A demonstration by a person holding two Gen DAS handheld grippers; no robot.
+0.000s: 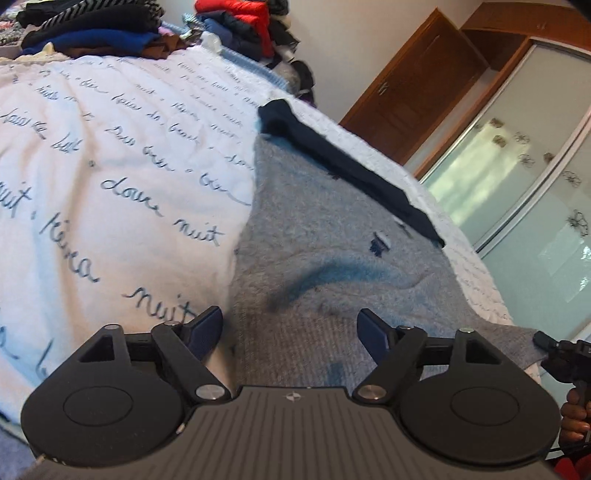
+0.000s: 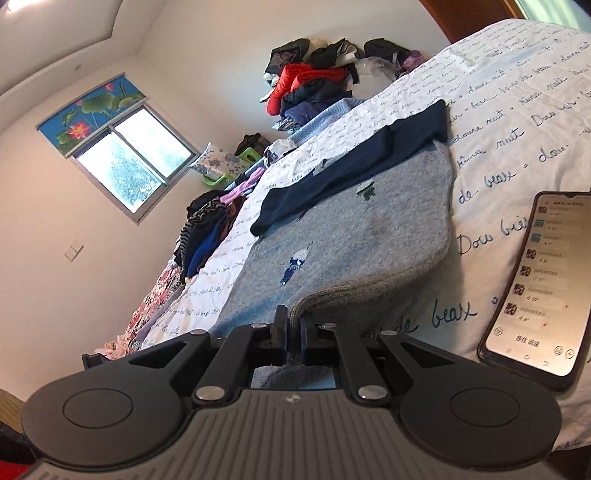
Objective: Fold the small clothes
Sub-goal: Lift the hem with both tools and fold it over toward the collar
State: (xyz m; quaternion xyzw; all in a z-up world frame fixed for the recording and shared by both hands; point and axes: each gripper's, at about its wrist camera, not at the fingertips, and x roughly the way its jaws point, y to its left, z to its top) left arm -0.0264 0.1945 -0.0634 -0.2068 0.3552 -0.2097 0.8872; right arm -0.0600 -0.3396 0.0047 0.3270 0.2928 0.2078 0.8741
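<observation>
A small grey knit sweater (image 1: pixel 325 236) with a navy band (image 1: pixel 354 166) along its far side lies flat on the bed. My left gripper (image 1: pixel 290 321) hovers open over the sweater's near ribbed part, with nothing pressed between its blue pads (image 1: pixel 207 332). In the right wrist view the same grey sweater (image 2: pixel 351 229) spreads ahead, its navy band (image 2: pixel 354 162) beyond it. My right gripper (image 2: pixel 293 321) is shut on the sweater's ribbed hem, which lifts in a fold at the jaws. That right gripper (image 1: pixel 554 347) and the hand holding it show at the left view's right edge.
The white bed cover (image 1: pixel 110 166) carries blue script. A lit phone (image 2: pixel 535 280) lies on it right of the sweater. Piles of clothes (image 1: pixel 92 29) crowd the bed's far end, with a red jacket (image 2: pixel 306 81) among them. A wardrobe with glass doors (image 1: pixel 517 166) stands beside the bed.
</observation>
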